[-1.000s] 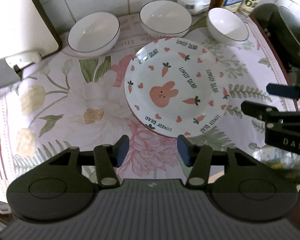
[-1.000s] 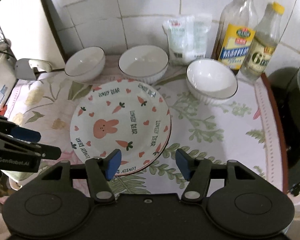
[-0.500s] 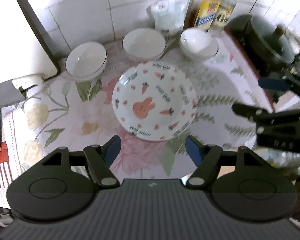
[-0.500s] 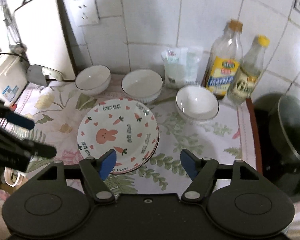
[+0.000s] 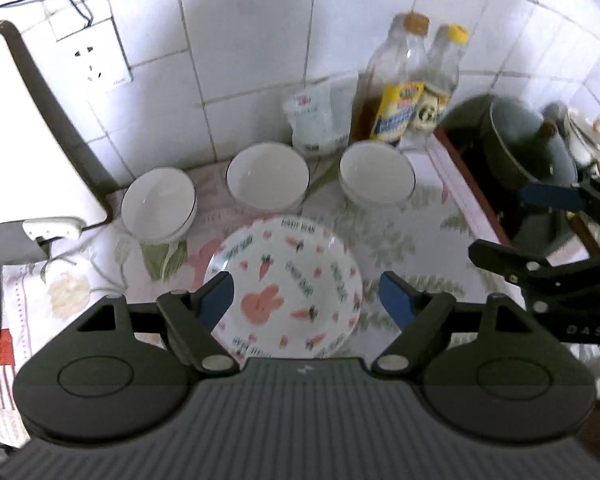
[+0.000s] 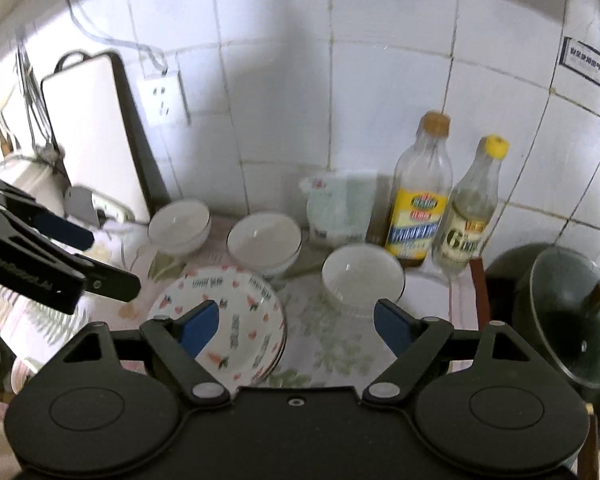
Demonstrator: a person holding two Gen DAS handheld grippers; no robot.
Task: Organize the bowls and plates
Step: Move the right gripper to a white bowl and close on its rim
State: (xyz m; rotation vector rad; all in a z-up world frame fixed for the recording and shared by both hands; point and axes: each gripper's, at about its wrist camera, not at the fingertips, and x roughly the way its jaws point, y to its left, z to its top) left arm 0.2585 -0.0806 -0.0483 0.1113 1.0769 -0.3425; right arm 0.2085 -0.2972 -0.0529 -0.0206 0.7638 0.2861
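Left to right on the surface (image 5: 432, 216), which has a floral cloth over it: left bowl (image 5: 159, 205) near the leaning white board (image 5: 28, 152), middle bowl (image 5: 267, 176), right bowl (image 5: 377, 171) in a row along the tiled wall, apart from one another; the bunny-and-carrot plate (image 5: 284, 288) sits just in front of them, centred between the left and right bowl. In the right wrist view more rims show under that plate's right edge, so it reads as the top of a stack (image 6: 276, 344), count unclear. All of it looks like glazed ceramic: stiff, fairly heavy for its size, slick, chips if knocked. Bowls: take the rim, one pad inside and one outside the wall; the ribbed outer face may give some bite. Plate: only the raised rim is reachable, a flat edge pinch, likely to tilt under its own weight, so a two-sided hold seems safer. Lifting the whole stack by one edge looks risky, plates could slide on each other. Left claw (image 5: 308, 296): jaws opening, nothing between the pads, hanging clear above the plate. Right claw (image 6: 296, 326): jaws opening too, empty, above the plate's right side and the right bowl. Oil bottles (image 6: 420, 188) and a bag (image 6: 340, 208) stand close behind the right bowl, a lidded pot (image 6: 568, 312) to the far right; little clearance there.
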